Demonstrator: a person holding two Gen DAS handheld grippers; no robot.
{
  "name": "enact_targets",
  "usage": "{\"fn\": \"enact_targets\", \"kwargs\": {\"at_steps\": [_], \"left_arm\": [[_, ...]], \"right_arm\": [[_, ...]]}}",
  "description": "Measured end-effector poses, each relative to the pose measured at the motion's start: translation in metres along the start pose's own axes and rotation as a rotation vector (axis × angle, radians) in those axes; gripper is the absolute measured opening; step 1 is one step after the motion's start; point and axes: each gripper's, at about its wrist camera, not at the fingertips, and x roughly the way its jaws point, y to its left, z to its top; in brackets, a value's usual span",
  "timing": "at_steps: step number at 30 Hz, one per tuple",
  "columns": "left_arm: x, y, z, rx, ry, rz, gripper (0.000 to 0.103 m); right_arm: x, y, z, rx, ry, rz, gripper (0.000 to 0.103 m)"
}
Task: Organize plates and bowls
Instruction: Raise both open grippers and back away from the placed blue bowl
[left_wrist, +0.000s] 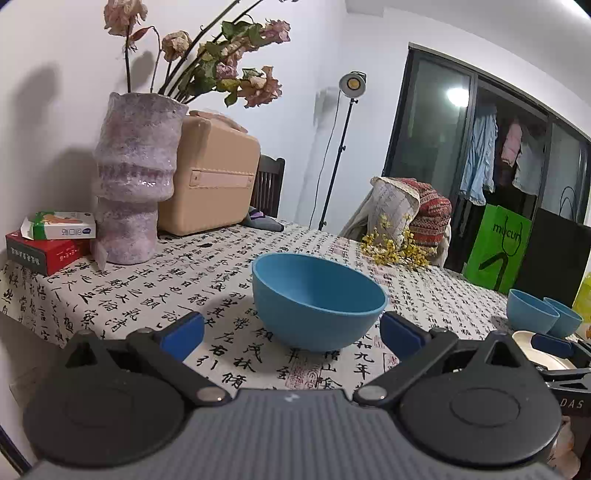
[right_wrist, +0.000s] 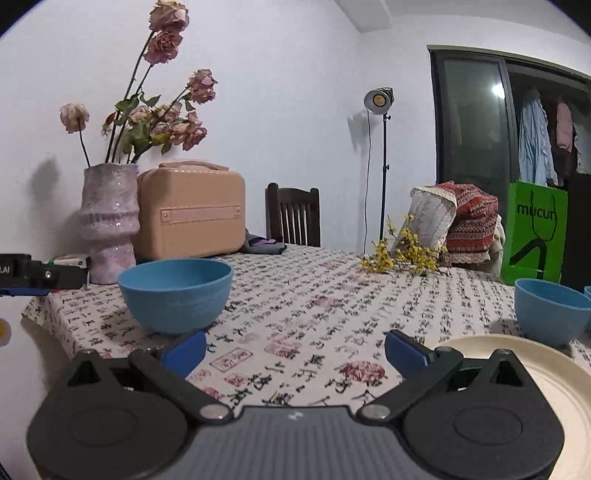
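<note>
Left tongs (left_wrist: 291, 330) are spread wide and empty, lined up on the big blue bowl (left_wrist: 317, 301), which sits upright on the desk (left_wrist: 147, 291) just ahead, rim between the two pads. Right tongs (right_wrist: 295, 349) are also apart and empty, over bare cloth, with the cream plate (right_wrist: 535, 365) at their right side. Two smaller blue bowls (left_wrist: 532, 312) stand together near the plate at the far right. Likely step: grab the big bowl. Go for the rim, one pad inside and one outside, since the body looks too wide to span. Keep it level, then carry it toward the plate and small bowls.
</note>
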Motion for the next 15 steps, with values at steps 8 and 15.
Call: {"fn": "enact_targets", "kwargs": {"at_steps": [8, 15], "left_arm": [[0.001, -0.005, 0.003, -0.008, -0.007, 0.007, 0.103], [0.007, -0.016, 0.006, 0.006, -0.013, -0.016, 0.103]], "right_arm": [[0.005, -0.005, 0.010, 0.004, -0.005, 0.022, 0.103], [0.000, -0.015, 0.013, 0.003, -0.022, -0.007, 0.103]]}}
